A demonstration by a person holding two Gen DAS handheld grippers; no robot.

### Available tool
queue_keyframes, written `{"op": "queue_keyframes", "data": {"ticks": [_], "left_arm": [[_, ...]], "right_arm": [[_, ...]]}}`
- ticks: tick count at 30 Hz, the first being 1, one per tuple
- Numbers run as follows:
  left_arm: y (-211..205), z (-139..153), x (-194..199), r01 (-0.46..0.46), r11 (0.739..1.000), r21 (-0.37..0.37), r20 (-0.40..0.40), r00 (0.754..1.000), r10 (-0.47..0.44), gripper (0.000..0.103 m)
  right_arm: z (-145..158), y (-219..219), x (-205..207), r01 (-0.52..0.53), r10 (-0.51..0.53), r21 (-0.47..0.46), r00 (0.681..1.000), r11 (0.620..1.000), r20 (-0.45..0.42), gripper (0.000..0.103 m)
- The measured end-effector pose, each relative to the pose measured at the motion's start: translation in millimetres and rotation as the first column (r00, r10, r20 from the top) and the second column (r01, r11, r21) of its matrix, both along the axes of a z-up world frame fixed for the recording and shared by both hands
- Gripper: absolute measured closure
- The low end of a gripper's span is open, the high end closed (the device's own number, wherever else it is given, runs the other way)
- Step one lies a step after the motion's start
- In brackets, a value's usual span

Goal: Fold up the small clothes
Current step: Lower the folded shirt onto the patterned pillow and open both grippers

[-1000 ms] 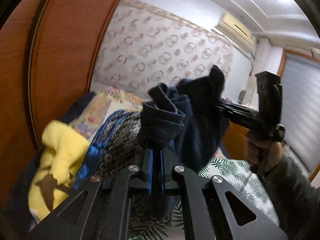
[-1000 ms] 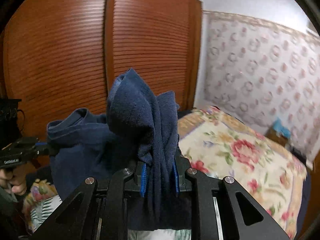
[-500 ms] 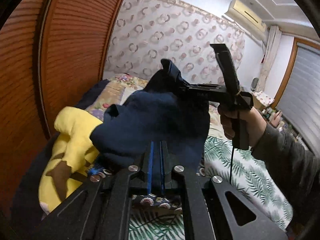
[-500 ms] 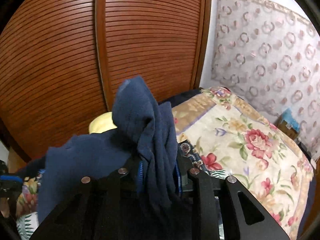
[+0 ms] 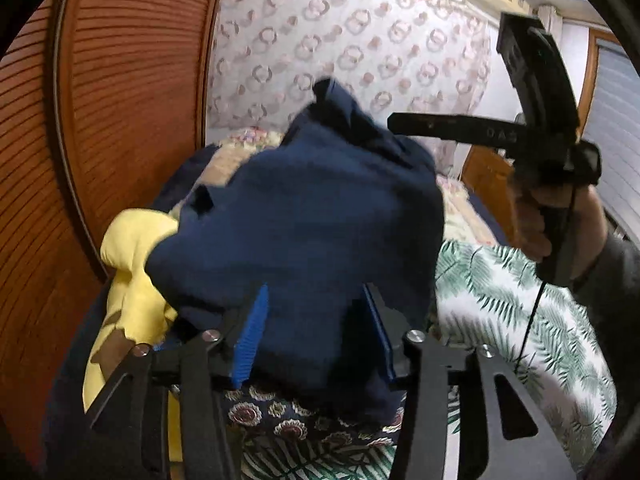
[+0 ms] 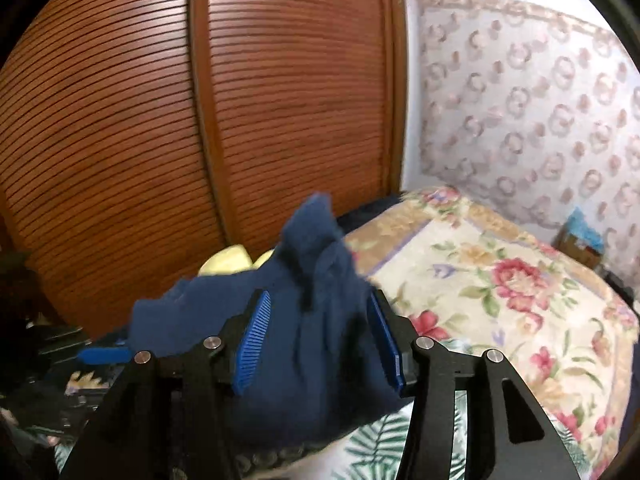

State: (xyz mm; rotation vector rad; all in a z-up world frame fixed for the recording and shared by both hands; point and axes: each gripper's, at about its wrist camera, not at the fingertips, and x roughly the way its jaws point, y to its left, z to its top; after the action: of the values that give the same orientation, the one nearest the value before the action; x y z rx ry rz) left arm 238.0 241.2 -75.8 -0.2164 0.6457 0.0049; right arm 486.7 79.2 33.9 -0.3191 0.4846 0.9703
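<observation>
- The navy garment lies bunched over the middle of the left wrist view, draped on a pile of other clothes on the bed; a yellow garment shows just beside it at the lower left, against the wooden slatted door.
- The left tool sits at the bottom centre of its view with jaws opening; navy cloth fills the gap between the blue pads, but the pads stand off from it and no longer pinch.
- The right tool is likewise opening at the bottom centre of its own view, with a peaked fold of the same cloth rising between its pads, loose rather than clamped.
- In the left view the right tool's fingers reach in from the upper right, carried by a hand in a grey sleeve, its tips just beside the garment's top right corner.
- The relation that matters: the garment lies straight ahead of and slightly below both tools, its bulk spreading left to right across the frame. Neither hand looks clearly nearer; each sits at one end of it.
- Judging by this, the piece is being let down onto the pile.
</observation>
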Motion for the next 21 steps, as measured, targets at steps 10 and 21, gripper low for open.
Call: {"op": "queue_keyframes", "data": {"ticks": [10,21], "left_arm": [[-1,-4,-6,0.008,1.000,0.004,-0.031,0.999,-0.008,0.026],[-26,23,-29,0.002,0.996,0.088,0.034,0.999,-0.005,0.017]], "right_arm": [[-35,8,52,0.158,-0.161,-0.035,0.981,0.987,-0.106,0.071],[-23,-27,3,0.200,-0.199,0.018,0.978,0.980,-0.069,0.068]]}}
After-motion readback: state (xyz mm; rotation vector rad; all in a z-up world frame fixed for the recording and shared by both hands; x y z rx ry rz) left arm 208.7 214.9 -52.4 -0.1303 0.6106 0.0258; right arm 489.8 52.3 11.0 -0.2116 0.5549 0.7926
